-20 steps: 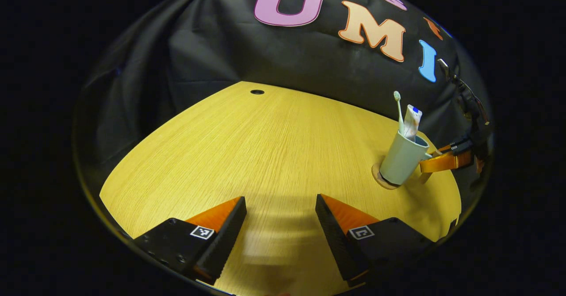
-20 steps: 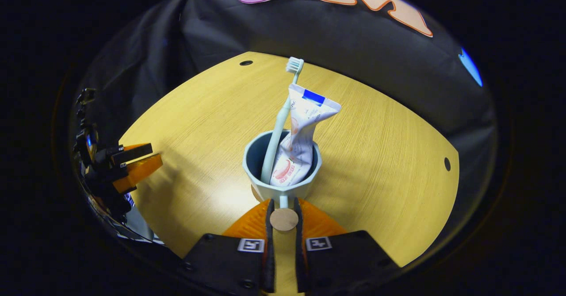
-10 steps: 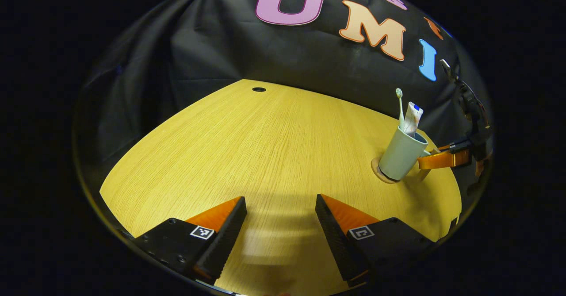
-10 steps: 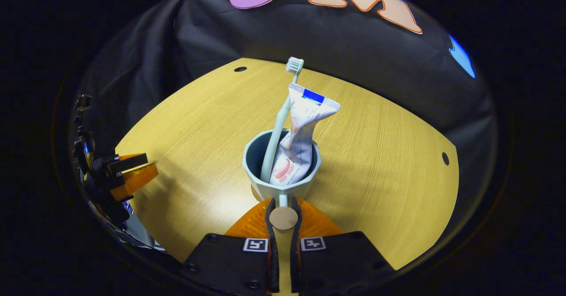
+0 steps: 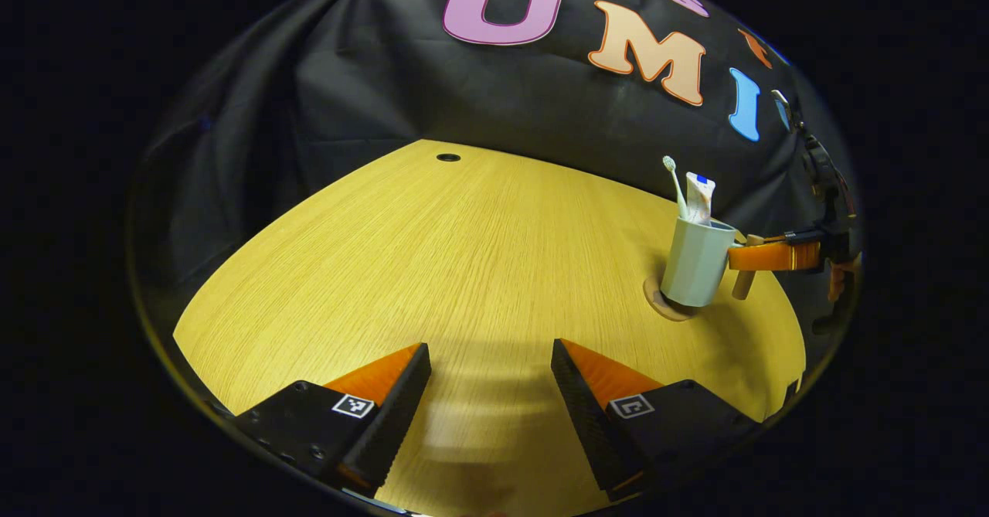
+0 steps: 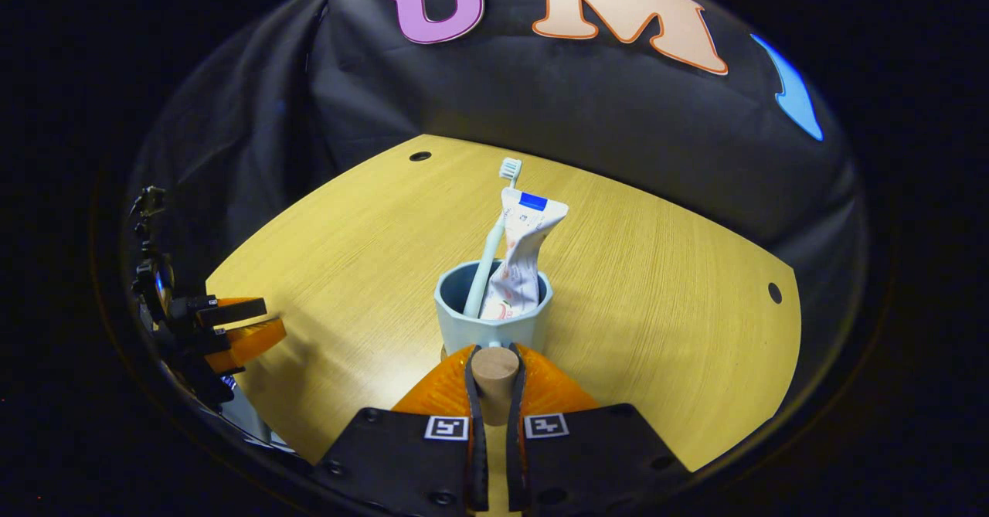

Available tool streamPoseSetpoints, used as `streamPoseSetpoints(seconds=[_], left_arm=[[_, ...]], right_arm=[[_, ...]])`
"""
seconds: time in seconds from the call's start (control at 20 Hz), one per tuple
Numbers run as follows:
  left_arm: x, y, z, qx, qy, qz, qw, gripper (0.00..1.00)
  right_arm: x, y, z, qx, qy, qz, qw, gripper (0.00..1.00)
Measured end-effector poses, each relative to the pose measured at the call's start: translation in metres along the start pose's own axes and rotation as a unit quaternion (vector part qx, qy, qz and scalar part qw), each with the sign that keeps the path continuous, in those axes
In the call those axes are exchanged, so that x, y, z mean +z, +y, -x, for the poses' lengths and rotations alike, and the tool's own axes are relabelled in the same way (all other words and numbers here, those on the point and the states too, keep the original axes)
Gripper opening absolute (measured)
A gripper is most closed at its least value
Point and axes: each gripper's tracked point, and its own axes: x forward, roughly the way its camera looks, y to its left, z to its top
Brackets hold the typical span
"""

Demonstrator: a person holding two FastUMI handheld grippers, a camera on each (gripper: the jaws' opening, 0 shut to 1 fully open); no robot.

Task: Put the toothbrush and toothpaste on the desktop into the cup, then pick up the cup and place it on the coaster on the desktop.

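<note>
Pale-green cup (image 5: 694,264) sits on the round brown coaster (image 5: 663,305) near the desk's far right edge, w/ the toothbrush (image 6: 491,248) and toothpaste (image 6: 520,258) standing inside it, both leaning a bit. In the left gripper view the cup looks about upright, and I see the coaster poking out at its bottom left, so it may be a little off-centre; can't tell for sure.

My right gripper (image 6: 493,374) is clenched on the cup's wooden handle (image 6: 494,382), both fingers pressing on its sides. My left gripper (image 5: 491,386) is off near the front of the wooden desk (image 5: 463,270), well apart from the cup, jaws spread wide, holding nothing.

I think the job's nearly done; just letting go is left. What could go wrong: if I pull back before the fingers open, the handle drags and the cup slides off the coaster or tips. The tall toothpaste makes it top-heavy, so a bump could knock it over.
</note>
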Motion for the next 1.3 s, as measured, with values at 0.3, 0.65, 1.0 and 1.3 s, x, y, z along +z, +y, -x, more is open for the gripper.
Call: streamPoseSetpoints(seconds=[0.3,0.65,1.0,1.3], left_arm=[[-0.004,-0.001,-0.001,-0.004,0.006,-0.007,1.000,0.94],[-0.004,-0.005,0.001,-0.015,0.009,-0.025,1.000,0.94],[-0.006,-0.008,0.003,-0.025,0.014,-0.039,0.999,0.94],[-0.003,-0.009,0.003,-0.024,0.019,-0.048,0.998,0.94]], right_arm=[[-0.006,-0.001,-0.002,0.000,0.006,-0.005,1.000,0.12],[-0.020,-0.005,-0.011,-0.007,0.027,-0.008,1.000,0.12],[-0.031,-0.005,-0.012,-0.005,0.044,-0.007,0.999,0.17],[-0.033,-0.005,-0.010,0.005,0.065,-0.017,0.998,0.21]])
